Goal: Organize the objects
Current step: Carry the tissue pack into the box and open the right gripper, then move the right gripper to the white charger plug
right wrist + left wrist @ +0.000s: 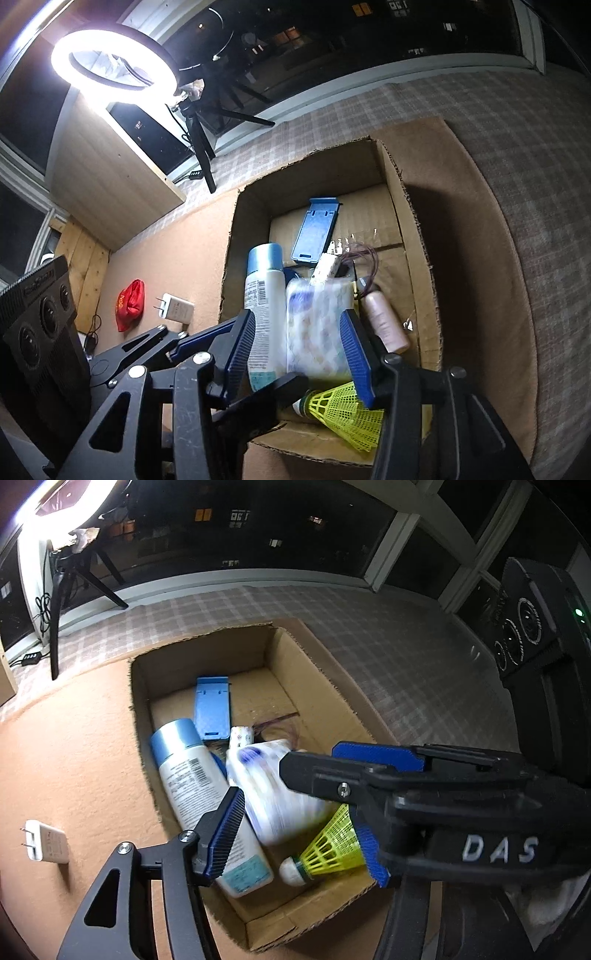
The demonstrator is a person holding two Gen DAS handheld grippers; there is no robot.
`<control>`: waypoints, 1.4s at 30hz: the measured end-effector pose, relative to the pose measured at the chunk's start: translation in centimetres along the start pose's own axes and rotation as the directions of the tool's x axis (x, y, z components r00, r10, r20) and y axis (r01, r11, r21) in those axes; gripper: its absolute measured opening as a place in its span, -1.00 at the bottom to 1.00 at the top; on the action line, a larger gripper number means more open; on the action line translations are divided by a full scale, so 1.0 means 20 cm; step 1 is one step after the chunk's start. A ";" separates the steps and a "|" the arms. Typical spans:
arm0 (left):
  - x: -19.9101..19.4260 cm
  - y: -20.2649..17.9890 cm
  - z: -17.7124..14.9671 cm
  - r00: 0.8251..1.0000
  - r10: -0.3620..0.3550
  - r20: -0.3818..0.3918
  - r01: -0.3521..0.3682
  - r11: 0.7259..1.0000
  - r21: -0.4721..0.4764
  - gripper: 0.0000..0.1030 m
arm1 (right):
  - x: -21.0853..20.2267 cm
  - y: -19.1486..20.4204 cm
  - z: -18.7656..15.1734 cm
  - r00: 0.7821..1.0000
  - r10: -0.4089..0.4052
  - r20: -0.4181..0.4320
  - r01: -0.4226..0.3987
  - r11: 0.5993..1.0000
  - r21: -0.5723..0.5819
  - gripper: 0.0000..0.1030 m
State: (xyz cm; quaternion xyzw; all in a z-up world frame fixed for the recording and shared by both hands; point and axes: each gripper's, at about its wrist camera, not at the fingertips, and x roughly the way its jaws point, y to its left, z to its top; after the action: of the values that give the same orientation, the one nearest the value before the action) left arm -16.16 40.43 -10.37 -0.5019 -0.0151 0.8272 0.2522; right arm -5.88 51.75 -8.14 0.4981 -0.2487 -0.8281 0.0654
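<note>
An open cardboard box (177, 653) (255, 206) sits on an orange mat. Inside lie a white spray bottle with a blue cap (192, 775) (264, 291), a blue phone stand (212, 705) (314, 229), a yellow shuttlecock (328, 849) (343, 410), a pink bottle (384, 325) and a small white box (327, 267). A white patterned packet (273, 797) (317, 332) is blurred between my right gripper's open fingers (297, 354), over the box. My right gripper also shows in the left wrist view (369, 768). My left gripper (299, 845) is open and empty over the box's near end.
A white wall charger (46, 842) (177, 308) lies on the mat left of the box. A red pouch (129, 304) lies further left. A ring light (114, 62) on a tripod stands at the back by the window. A wooden shelf (110, 184) is at the left.
</note>
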 end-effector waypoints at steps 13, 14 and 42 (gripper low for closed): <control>-0.36 0.33 -0.20 0.996 0.054 0.070 -0.049 0.997 -0.062 0.22 | 0.01 0.30 -0.02 0.997 0.070 0.025 -0.070 0.997 -0.027 -0.14; -0.40 0.39 -0.23 0.995 0.065 0.075 -0.060 0.995 -0.078 0.22 | 0.02 0.34 -0.02 0.997 0.079 0.019 -0.078 0.996 -0.038 -0.14; -1.04 1.44 -0.92 0.968 0.236 0.084 -0.180 0.889 -0.422 0.22 | 0.80 0.96 0.01 0.980 0.035 -0.198 -0.049 0.996 -0.071 -0.69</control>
State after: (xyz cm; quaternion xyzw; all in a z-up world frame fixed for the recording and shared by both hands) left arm -4.71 2.10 -10.46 -0.4860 -0.1516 0.8593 0.0492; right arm -16.53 29.50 -11.60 0.5691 -0.2199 -0.7822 0.1260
